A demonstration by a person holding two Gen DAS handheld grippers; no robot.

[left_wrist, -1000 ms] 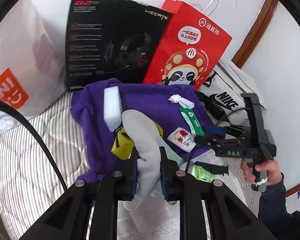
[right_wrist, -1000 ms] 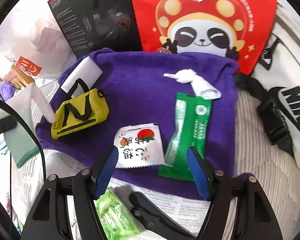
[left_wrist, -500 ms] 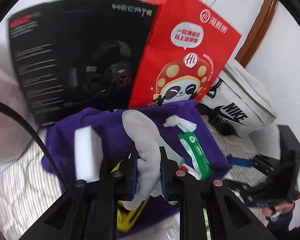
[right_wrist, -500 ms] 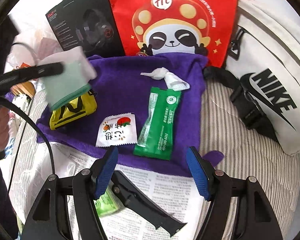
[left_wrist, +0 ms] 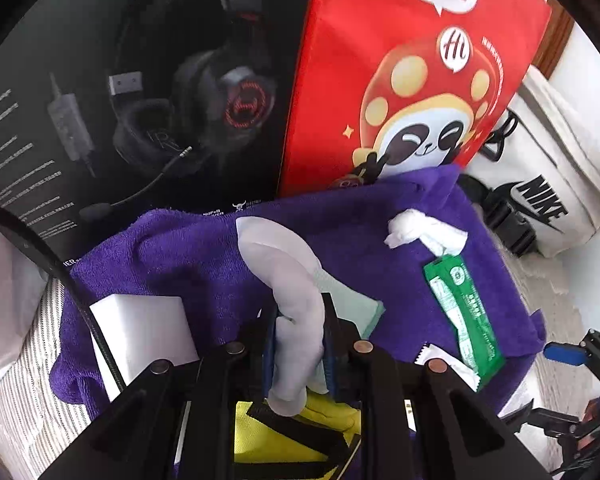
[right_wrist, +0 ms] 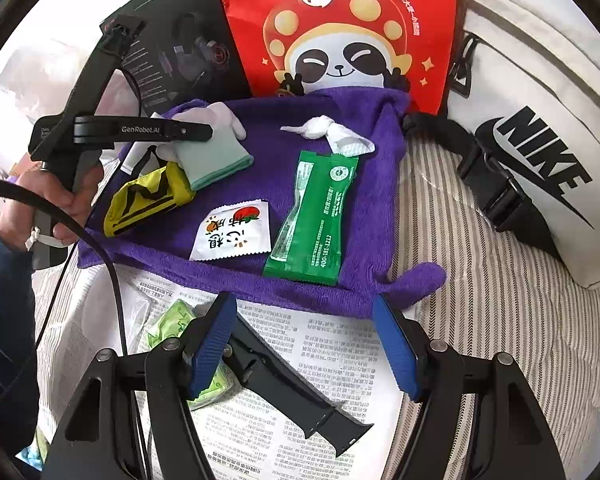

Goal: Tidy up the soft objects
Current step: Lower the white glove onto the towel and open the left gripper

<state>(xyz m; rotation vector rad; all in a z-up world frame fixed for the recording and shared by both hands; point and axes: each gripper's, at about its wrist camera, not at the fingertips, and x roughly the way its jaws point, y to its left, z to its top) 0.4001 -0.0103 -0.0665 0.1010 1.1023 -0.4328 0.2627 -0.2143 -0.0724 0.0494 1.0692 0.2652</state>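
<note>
Spreading widest across the striped bedding (right_wrist: pixel 480 280), a purple towel (right_wrist: pixel 340 120), dead centre of the right view. Behind it at twelve o'clock, a red bag (right_wrist: pixel 340 20), a black box (left_wrist: pixel 120 80) at eleven, a white pouch (right_wrist: pixel 540 140) at two. Below, at six, newspaper (right_wrist: pixel 320 340) with a black strap (right_wrist: pixel 284 372) and a lime packet (right_wrist: pixel 168 320) on top. On the towel: yellow pouch (right_wrist: pixel 148 196) at nine, green sachet (right_wrist: pixel 316 216) just right of centre, white packet (right_wrist: pixel 232 232) beside it, crumpled tissue (right_wrist: pixel 328 132) at one, white block (left_wrist: pixel 140 328) at eight in the left view. Clamped tight in the left gripper (left_wrist: pixel 300 344), a pale sock (left_wrist: pixel 288 288), hanging over the towel's upper left, mint cuff (right_wrist: pixel 212 160) draped just above the yellow pouch. Hovering over the newspaper, right gripper (right_wrist: pixel 304 344), fingers wide apart, gripping nothing.
</note>
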